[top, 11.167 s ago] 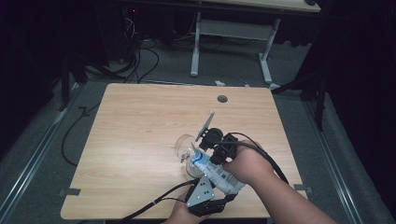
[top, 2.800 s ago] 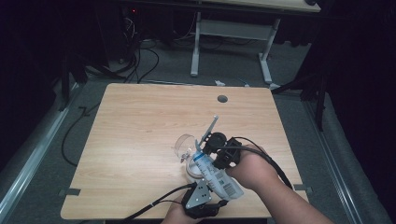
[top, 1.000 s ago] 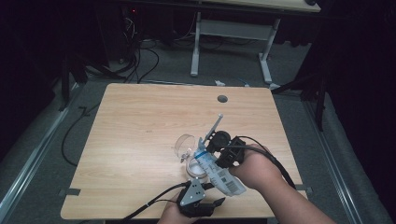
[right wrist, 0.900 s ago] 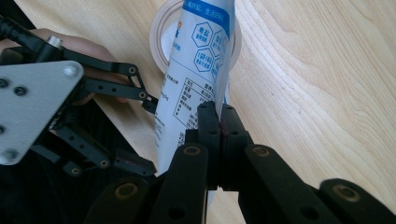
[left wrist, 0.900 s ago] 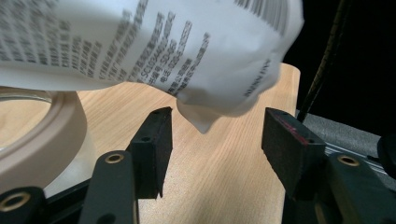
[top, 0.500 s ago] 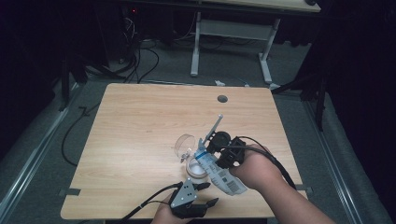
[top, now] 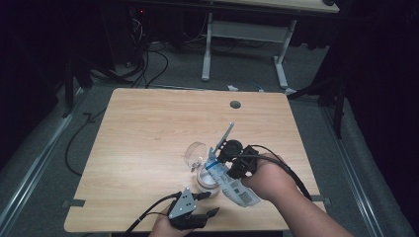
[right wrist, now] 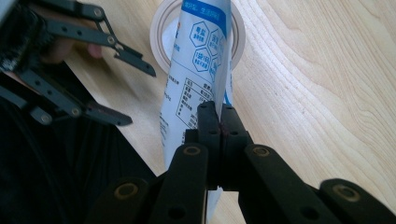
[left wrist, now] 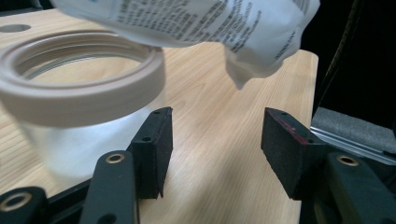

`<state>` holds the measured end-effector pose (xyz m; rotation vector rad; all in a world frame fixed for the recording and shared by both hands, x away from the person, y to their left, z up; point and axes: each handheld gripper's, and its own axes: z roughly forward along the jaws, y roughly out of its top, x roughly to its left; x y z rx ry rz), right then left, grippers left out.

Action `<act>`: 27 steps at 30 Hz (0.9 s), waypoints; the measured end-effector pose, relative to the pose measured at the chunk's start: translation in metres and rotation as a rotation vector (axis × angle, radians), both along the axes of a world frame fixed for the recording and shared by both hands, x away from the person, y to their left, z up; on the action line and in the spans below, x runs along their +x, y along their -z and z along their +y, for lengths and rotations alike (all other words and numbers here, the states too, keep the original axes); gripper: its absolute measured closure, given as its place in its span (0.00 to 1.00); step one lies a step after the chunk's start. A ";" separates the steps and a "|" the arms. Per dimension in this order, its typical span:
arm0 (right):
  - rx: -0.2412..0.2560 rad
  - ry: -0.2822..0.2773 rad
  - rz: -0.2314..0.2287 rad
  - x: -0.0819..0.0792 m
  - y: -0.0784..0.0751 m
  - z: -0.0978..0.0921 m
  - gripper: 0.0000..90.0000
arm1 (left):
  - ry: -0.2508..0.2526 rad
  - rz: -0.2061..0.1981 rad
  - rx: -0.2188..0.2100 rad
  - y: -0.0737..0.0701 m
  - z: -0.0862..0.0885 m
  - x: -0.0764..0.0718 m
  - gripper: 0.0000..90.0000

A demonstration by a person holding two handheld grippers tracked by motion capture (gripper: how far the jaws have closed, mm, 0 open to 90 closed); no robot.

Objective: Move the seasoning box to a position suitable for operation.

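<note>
a dark room is surrounding a light wooden desk (top: pixel 148 133), with cables lying on the floor beyond its far edge and a round grommet hole (top: pixel 235 104) sitting near that far edge. toward the near edge, right of its middle, an open jar (top: pixel 207 178) with a pale rim is standing upright on the desk. a clear domed lid (top: pixel 194 153) is lying just beside the jar, on its far side. the right gripper (right wrist: pixel 217 116) is holding its jaws pressed together, pinching a white printed pouch (right wrist: pixel 196 60) with blue markings; the pouch is tilting over the jar, its far end lying at the jar's mouth. the left gripper (left wrist: pixel 212 140) is resting at the near edge of the desk, its jaws spread and pinching nothing, one jaw sitting just beside the jar's clear wall.
</note>
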<state>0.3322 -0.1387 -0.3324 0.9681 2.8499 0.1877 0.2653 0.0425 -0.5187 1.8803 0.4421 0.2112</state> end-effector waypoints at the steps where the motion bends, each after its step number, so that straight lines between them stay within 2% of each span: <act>1: -0.002 0.001 -0.001 0.000 0.000 0.000 1.00 | -0.003 -0.002 0.001 0.000 0.003 0.000 0.49; 6: -0.001 0.008 0.001 -0.001 0.001 -0.001 1.00 | -0.027 -0.001 0.012 0.001 0.022 0.003 0.49; 9: -0.004 0.002 -0.005 0.000 0.001 -0.003 1.00 | -0.067 -0.004 -0.007 0.001 0.035 0.007 0.49; 13: -0.002 0.008 -0.006 0.000 0.001 -0.005 1.00 | -0.111 -0.009 -0.002 0.001 0.053 0.014 0.49; 14: -0.002 0.008 -0.006 0.000 0.001 -0.005 1.00 | -0.111 -0.009 -0.002 0.001 0.053 0.014 0.49; 17: -0.007 0.016 -0.005 0.001 0.001 -0.007 1.00 | -0.144 -0.027 0.007 0.001 0.065 0.017 0.49; 21: -0.014 0.026 -0.015 0.002 0.002 -0.012 1.00 | -0.214 -0.042 -0.019 -0.003 0.081 0.023 0.49; 23: -0.012 0.033 -0.020 0.003 0.002 -0.017 1.00 | -0.233 -0.037 -0.037 -0.005 0.087 0.026 0.49; 27: -0.013 0.039 -0.020 0.007 0.004 -0.025 1.00 | -0.257 -0.017 -0.041 -0.002 0.093 0.031 0.50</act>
